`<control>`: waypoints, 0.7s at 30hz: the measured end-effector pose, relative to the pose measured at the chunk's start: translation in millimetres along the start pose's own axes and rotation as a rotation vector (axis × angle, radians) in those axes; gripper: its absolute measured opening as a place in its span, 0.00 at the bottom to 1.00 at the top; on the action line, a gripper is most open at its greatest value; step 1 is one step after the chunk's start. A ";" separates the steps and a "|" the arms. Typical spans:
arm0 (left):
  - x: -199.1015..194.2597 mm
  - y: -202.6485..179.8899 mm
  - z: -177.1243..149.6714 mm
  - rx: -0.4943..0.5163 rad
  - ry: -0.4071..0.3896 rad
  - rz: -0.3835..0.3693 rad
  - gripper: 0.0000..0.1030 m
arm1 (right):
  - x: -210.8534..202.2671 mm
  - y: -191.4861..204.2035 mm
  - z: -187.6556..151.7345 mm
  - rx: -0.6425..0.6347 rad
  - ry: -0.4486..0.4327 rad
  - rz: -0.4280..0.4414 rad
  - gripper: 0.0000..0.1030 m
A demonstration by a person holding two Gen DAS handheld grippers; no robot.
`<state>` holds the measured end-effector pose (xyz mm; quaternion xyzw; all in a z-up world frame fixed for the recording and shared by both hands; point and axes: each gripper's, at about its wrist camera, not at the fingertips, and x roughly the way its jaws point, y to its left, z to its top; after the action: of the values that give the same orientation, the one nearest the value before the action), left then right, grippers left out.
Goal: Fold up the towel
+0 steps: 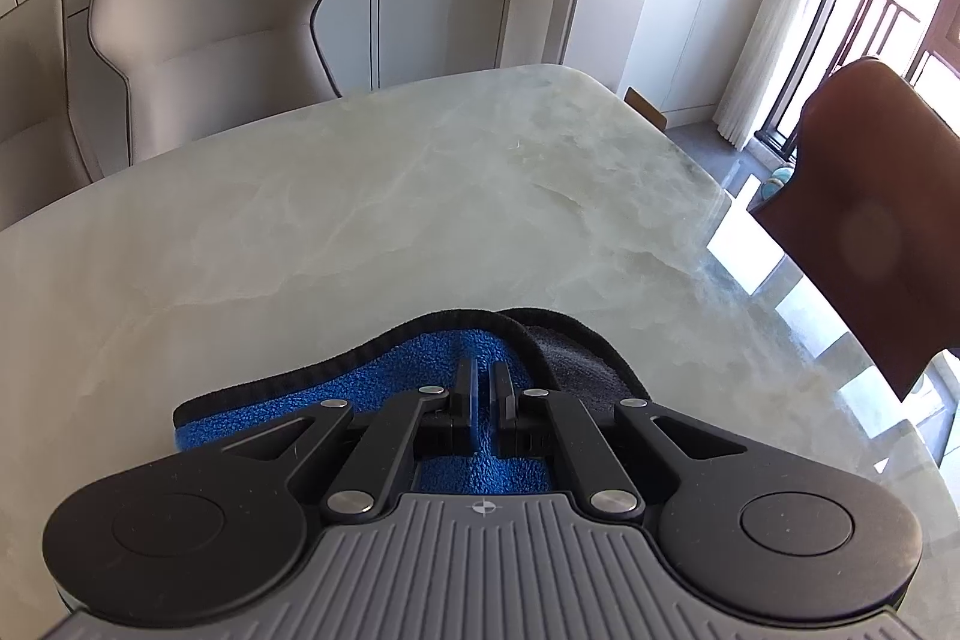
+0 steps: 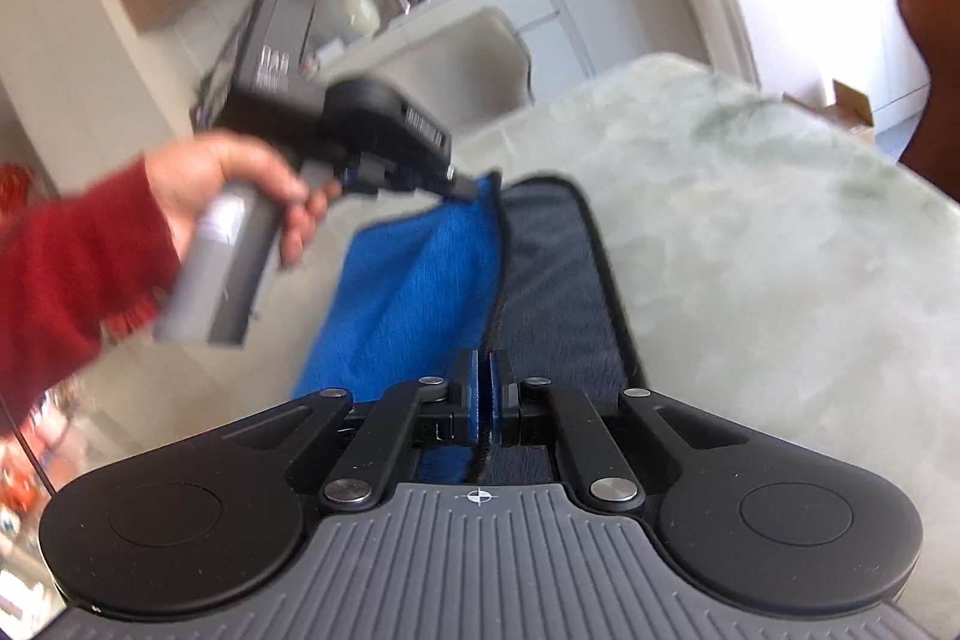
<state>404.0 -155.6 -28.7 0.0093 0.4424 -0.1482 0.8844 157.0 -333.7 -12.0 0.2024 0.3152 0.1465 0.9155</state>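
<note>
The towel [image 1: 444,364] is blue on one face, grey on the other, with a black hem. In the left wrist view my left gripper [image 1: 482,388] is shut on a blue corner of it, just above the marble table [image 1: 360,208]. In the right wrist view my right gripper [image 2: 482,382] is shut on the towel's hem, with blue and grey cloth [image 2: 414,280] stretching away from it. There the left gripper [image 2: 465,187] shows at the far end, pinching the other corner and held in a hand with a red sleeve. The towel is lifted between both grippers.
Two beige chairs [image 1: 210,34] stand at the table's far side. A brown chair [image 1: 870,208] stands at its right edge. Cabinets and shelves with a vase [image 2: 354,10] line the walls behind. The table's rounded far right corner [image 1: 690,142] is near a window.
</note>
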 end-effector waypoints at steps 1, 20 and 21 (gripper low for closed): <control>-0.7 -1.3 0.8 0.000 -0.004 -0.004 0.02 | -3.0 -2.0 1.0 0.007 -0.010 -0.002 0.04; 22.0 -22.9 -2.5 0.050 0.051 -0.021 0.09 | -7.0 -20.4 -9.4 0.082 0.071 -0.027 0.09; 23.9 -21.9 -3.6 0.046 0.059 -0.017 0.13 | -5.5 -19.6 -9.0 0.079 0.079 -0.024 0.11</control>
<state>408.7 -182.0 -47.1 0.0302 0.4647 -0.1653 0.8694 149.9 -350.4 -24.7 0.2287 0.3592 0.1309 0.8953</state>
